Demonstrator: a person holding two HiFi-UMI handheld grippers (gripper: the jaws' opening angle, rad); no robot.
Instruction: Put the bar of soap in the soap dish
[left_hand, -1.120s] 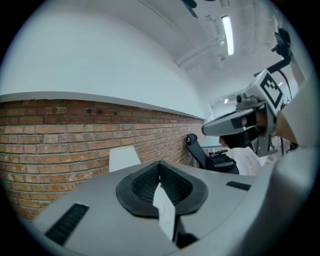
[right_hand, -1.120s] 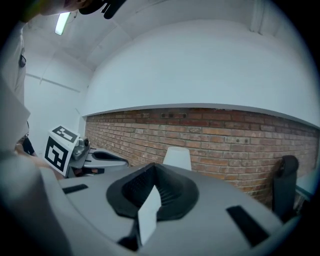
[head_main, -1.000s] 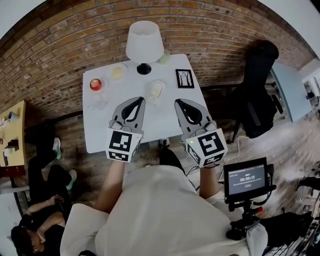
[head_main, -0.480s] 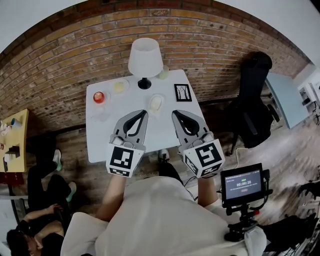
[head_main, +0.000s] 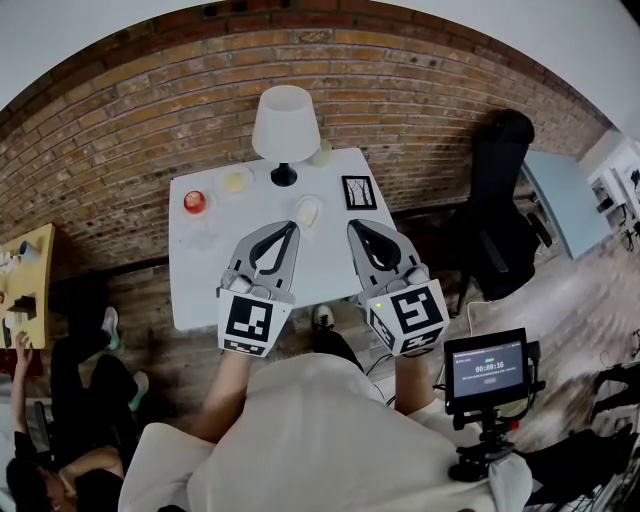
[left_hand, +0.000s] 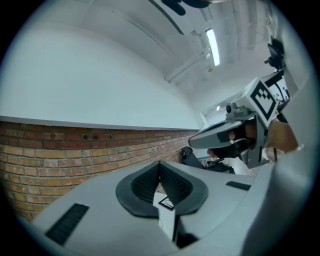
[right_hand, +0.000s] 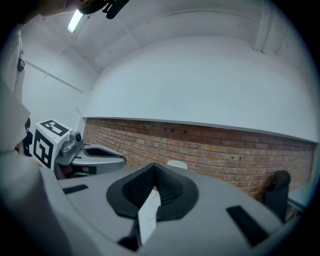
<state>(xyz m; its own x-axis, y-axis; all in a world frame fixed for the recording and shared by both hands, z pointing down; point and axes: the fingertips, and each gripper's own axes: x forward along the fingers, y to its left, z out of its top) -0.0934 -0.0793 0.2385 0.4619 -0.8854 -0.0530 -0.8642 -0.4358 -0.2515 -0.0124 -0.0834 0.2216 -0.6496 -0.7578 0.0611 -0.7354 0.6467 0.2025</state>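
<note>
1. Now both arms reach forward, grippers level and side by side over the white table; left gripper and right gripper are both pinched together, empty.
2. Since a second ago both have lifted slightly (jaws unchanged).
3. Only the head view shows the bar of soap, on the table past the tips; the gripper views catch only the brick wall.

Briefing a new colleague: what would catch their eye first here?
The left gripper and right gripper, both shut and empty, hover side by side above a small white table. At its far edge a white lamp stands before a brick wall.
</note>
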